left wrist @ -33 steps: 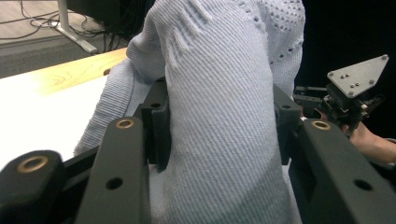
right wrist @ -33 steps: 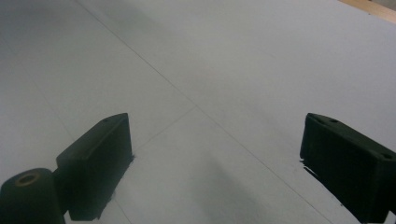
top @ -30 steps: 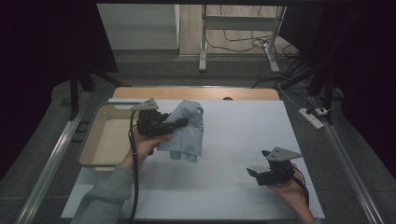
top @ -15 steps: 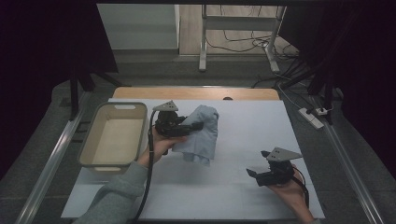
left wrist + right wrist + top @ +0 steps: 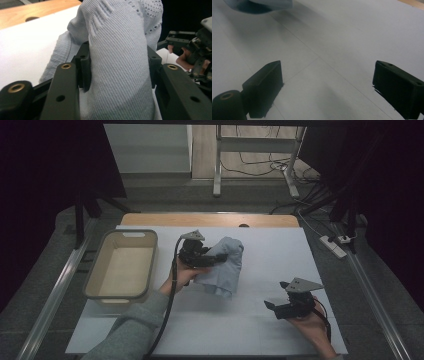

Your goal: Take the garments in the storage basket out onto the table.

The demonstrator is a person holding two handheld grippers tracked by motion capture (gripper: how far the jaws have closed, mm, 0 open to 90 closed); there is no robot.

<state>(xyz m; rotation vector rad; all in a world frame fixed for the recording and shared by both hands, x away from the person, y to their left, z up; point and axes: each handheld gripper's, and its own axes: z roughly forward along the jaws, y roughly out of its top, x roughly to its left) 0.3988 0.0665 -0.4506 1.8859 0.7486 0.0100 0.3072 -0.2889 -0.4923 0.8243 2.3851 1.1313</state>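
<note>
Beige plastic tub (image 5: 121, 265): stands at the left of the table, a rectangular bin with nothing visible inside; I judge it the source or store for the cloth, as it sits just beside my left hand.
Left gripper (image 5: 216, 259): I hold it level near the table's middle, jaws clamped on a bunched fold of cloth; in the left gripper view the fabric bulges between the two pads (image 5: 85, 72), so the grip is a firm pinch on a thick wad, not a full closure.
Pale blue ribbed knit cloth (image 5: 223, 266): hangs crumpled from my left gripper over the centre of the sheet, its lower edge at or just above the surface; I cannot tell whether it touches. Held by one bunch so that the rest can drape free, probably for laying out.
Right gripper (image 5: 273, 307): rests low at the table's right front, jaws wide apart with nothing between them and only bare sheet ahead; I judge it waiting to take a loose edge.
Surface: white sheet (image 5: 270, 255) over a wooden tabletop (image 5: 210, 219), whose far strip is bare.
Room: dim, grey floor, metal stand legs, cables and a power strip (image 5: 334, 245) at right.
</note>
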